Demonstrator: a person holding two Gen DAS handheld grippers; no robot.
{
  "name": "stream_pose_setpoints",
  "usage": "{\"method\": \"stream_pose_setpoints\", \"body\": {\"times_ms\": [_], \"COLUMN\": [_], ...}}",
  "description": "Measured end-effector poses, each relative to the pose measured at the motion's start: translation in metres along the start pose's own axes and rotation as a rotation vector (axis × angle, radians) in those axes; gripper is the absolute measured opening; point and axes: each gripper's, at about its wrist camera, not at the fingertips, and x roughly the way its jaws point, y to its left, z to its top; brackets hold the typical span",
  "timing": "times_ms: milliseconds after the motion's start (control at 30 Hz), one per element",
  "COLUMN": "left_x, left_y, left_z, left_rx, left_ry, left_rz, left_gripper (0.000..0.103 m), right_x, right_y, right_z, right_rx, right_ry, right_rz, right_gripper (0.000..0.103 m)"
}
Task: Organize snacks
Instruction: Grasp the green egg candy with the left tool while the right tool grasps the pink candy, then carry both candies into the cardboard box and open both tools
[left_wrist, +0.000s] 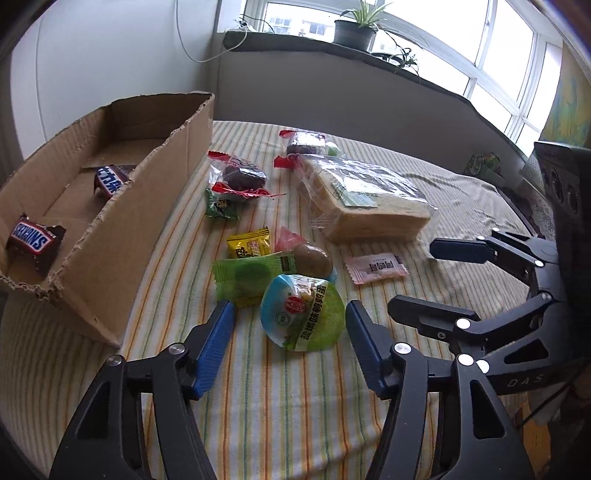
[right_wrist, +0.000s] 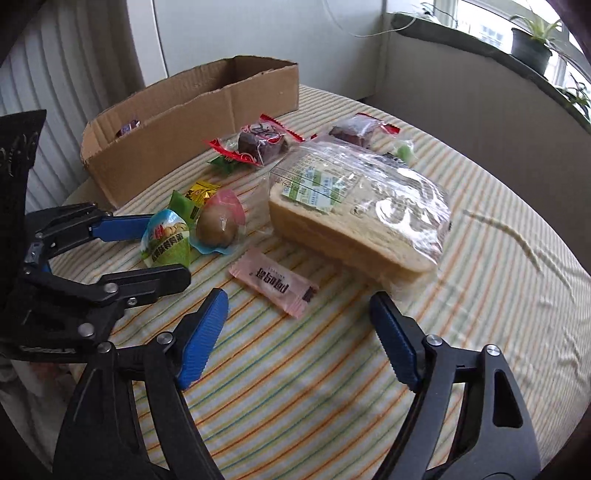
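Note:
A round green-and-blue egg packet (left_wrist: 303, 314) lies on the striped cloth (left_wrist: 280, 398) between the blue pads of my left gripper (left_wrist: 290, 308). The jaws stand open around it, with a gap on its left side. The right wrist view shows the same packet (right_wrist: 166, 240) inside the left gripper (right_wrist: 164, 251). My right gripper (right_wrist: 299, 297) is open and empty, its tips just short of a pink sachet (right_wrist: 273, 288). From the left it shows as the right gripper (left_wrist: 412, 278) beside the sachet (left_wrist: 376, 267). A cardboard box (left_wrist: 147, 206) at the left holds two Snickers bars (left_wrist: 31, 240).
A bagged loaf of bread (right_wrist: 362, 214) lies right of the pile. A brown egg pack (left_wrist: 312, 260), a green wrapper (left_wrist: 247, 273), a yellow candy (left_wrist: 249, 245) and dark cakes in red-edged wrappers (left_wrist: 242, 179) sit nearby. A potted plant (left_wrist: 354, 29) stands on the sill.

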Motion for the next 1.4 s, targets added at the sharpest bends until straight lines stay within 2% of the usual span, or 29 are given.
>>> {"method": "stream_pose_setpoints", "body": {"times_ms": [67,133,200,267,300,733,933,1067,1200,1400], "left_x": [-0.002,-0.003,-0.002,-0.002,-0.002,-0.021,-0.029,-0.036,-0.046,-0.087], "left_y": [0.002,0.005,0.007,0.01,0.012,0.02,0.011,0.0,-0.014,-0.036], "left_z": [-0.001,-0.002,-0.002,-0.002,-0.002,-0.015,-0.018,-0.019,-0.012,0.017], "left_rx": [0.007,0.009,0.006,-0.005,-0.011,-0.038,-0.017,0.003,0.034,0.093], "left_ry": [0.0,0.001,-0.005,-0.011,-0.014,-0.05,-0.071,-0.092,-0.132,-0.257], "left_rz": [-0.03,-0.038,-0.029,-0.023,-0.028,-0.049,-0.05,-0.062,-0.068,-0.092], "left_gripper": [0.057,0.055,0.048,0.037,0.036,0.033,0.032,0.032,0.032,0.032], "right_x": [0.005,0.006,0.004,0.003,0.002,-0.039,-0.06,-0.07,-0.093,-0.162], "right_y": [0.0,0.003,0.011,0.019,0.021,0.031,0.036,0.03,0.022,0.021], "right_z": [0.006,0.011,0.011,0.009,0.007,-0.048,-0.085,-0.102,-0.1,-0.071], "right_rx": [-0.029,-0.051,-0.082,-0.094,-0.086,0.186,0.332,0.434,0.472,0.437], "right_ry": [-0.007,-0.01,-0.012,-0.016,-0.02,-0.153,-0.237,-0.301,-0.365,-0.522], "right_rz": [0.031,0.052,0.055,0.031,0.022,-0.064,-0.118,-0.122,-0.143,-0.215], "right_gripper": [0.073,0.048,0.032,0.026,0.021,0.02,0.02,0.02,0.02,0.02]}}
